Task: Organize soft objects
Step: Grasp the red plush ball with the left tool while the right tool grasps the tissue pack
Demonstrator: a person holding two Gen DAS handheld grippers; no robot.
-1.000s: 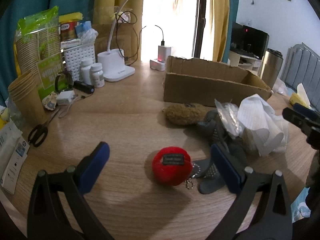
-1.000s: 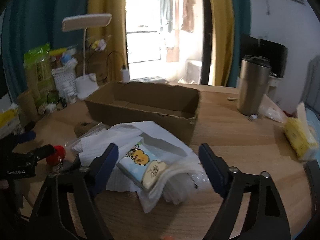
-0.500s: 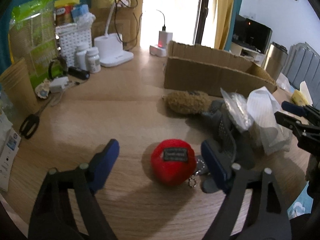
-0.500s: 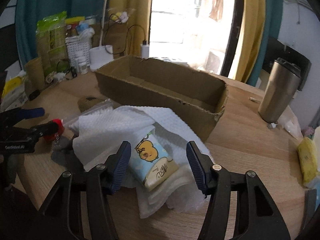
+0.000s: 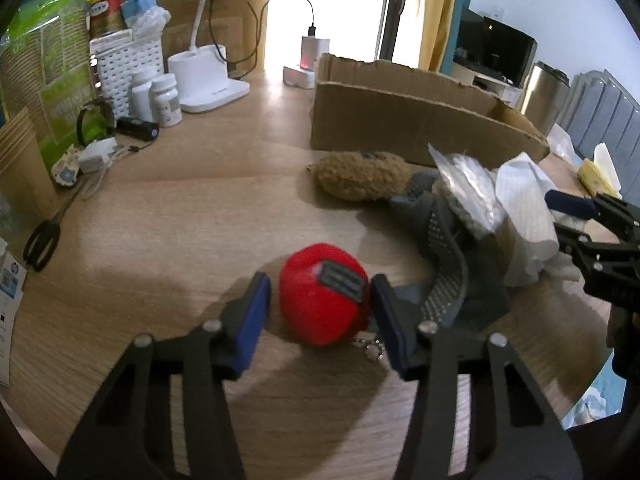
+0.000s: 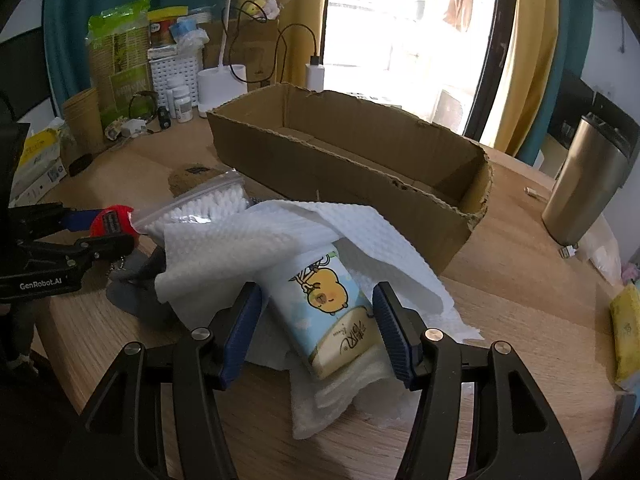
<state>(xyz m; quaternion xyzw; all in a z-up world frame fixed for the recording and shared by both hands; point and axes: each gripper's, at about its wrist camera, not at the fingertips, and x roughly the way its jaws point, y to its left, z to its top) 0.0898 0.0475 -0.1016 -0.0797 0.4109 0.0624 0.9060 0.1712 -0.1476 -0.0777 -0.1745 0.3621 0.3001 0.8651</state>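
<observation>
A red plush ball (image 5: 322,298) with a grey label and a keychain lies on the wooden table, between the blue pads of my left gripper (image 5: 320,314); the right pad touches it and a small gap shows at the left pad. My right gripper (image 6: 318,330) is open around a tissue pack (image 6: 334,314) with a yellow cartoon print, which lies on white paper towels (image 6: 248,248). A brown plush (image 5: 360,176), grey gloves (image 5: 444,248) and a bag of cotton swabs (image 6: 208,208) lie in the pile. An open cardboard box (image 6: 360,168) stands behind.
A steel tumbler (image 6: 588,184) stands at the right, a yellow pack (image 6: 626,328) near the right edge. At the far left are a lamp base (image 5: 204,76), pill bottles (image 5: 164,98), a white basket (image 5: 120,64), paper cups (image 5: 20,156) and scissors (image 5: 42,236).
Both grippers have moved forward and narrowed: the left one now brackets the red ball, the right one now brackets the tissue pack.
</observation>
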